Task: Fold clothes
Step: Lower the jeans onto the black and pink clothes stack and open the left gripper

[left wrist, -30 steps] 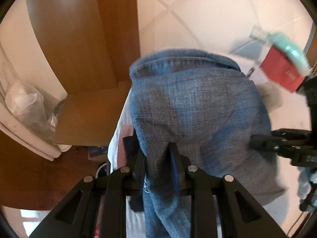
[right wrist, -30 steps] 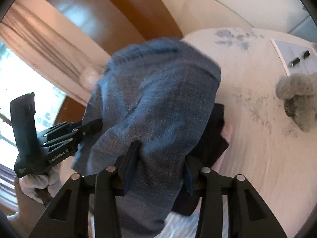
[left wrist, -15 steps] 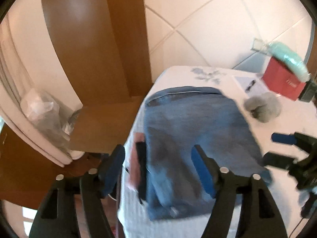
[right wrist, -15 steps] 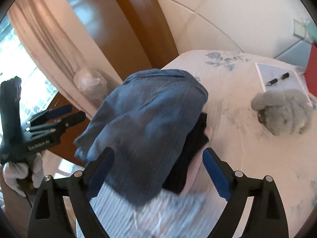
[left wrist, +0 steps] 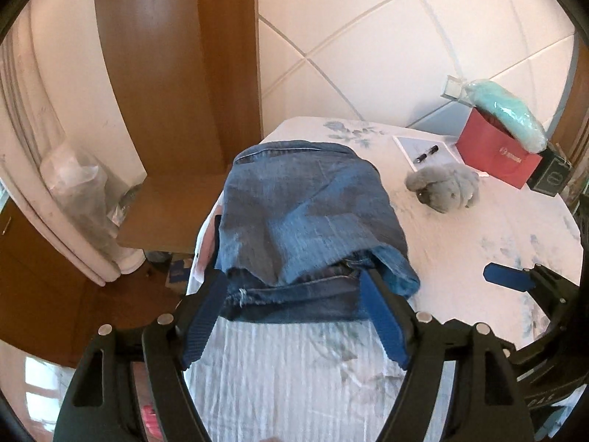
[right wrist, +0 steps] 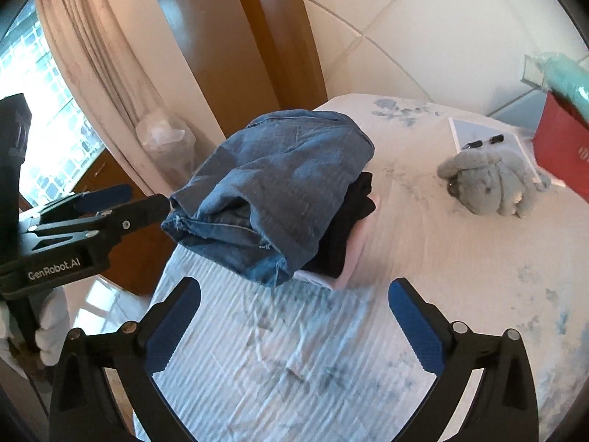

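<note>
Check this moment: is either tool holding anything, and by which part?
Nothing is held. Both tools, left and right, are opening with no cloth between their fingers; the folded jeans lie free on the stack on the bed.

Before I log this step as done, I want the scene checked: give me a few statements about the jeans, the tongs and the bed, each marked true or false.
1. The folded jeans lie on top of a black garment. True.
2. The right tongs clamp the jeans. False: their jaws are opening, with nothing between them.
3. A grey plush toy lies on the bed sheet. True.
4. The red bag sits on the jeans. False: it stands apart, at the bed's far side.
5. The left tongs hold a pen. False: they are opening and hold nothing.
</note>
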